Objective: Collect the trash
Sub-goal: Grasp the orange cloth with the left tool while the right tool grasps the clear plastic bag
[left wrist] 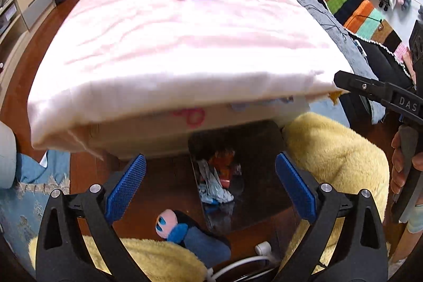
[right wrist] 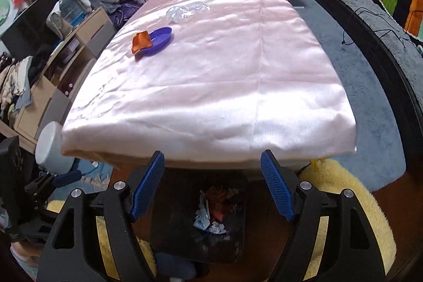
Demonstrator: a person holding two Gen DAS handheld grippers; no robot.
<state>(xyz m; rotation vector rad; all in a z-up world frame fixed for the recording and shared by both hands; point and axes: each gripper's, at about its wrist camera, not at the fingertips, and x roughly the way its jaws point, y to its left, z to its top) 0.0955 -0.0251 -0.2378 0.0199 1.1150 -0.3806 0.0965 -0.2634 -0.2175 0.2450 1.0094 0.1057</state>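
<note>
Left gripper (left wrist: pixel 210 189): low in the left wrist frame, jaws spread wide, nothing between the blue pads (left wrist: pixel 124 189); it hangs above the bin and the floor.
Right gripper (right wrist: pixel 211 186): bottom centre of the right wrist frame, jaws also wide apart and holding nothing; in the left wrist view its black body enters from the right edge, gripped by a hand (left wrist: pixel 401 165).
Bin (right wrist: pixel 169 229): a dark container on the floor just below the near table edge, lower centre in both views, seen between each gripper's fingers.
Trash in the bin (right wrist: pixel 211 213): crumpled blue-and-white wrappers and orange-red scraps lie at its bottom.
Orange wrapper (right wrist: pixel 142 42): crumpled, resting on the left rim of the purple dish, in the upper left of the table.
Purple dish (right wrist: pixel 160 40): shallow, round, sitting on the cloth, well apart from both grippers.
Clear plastic (right wrist: pixel 186 11): a crumpled transparent piece beyond the dish, toward the far end of the table; blurred, so its shape is unclear.
Table (right wrist: pixel 224 86): long, covered with a pale pink cloth, filling the middle of both frames.
Yellow rug (left wrist: pixel 335 149): fluffy, on the floor beside the bin, lower right.
Plush toy (left wrist: pixel 185 229): pink-faced, blue-bodied, lying at lower centre of the left wrist frame.
</note>
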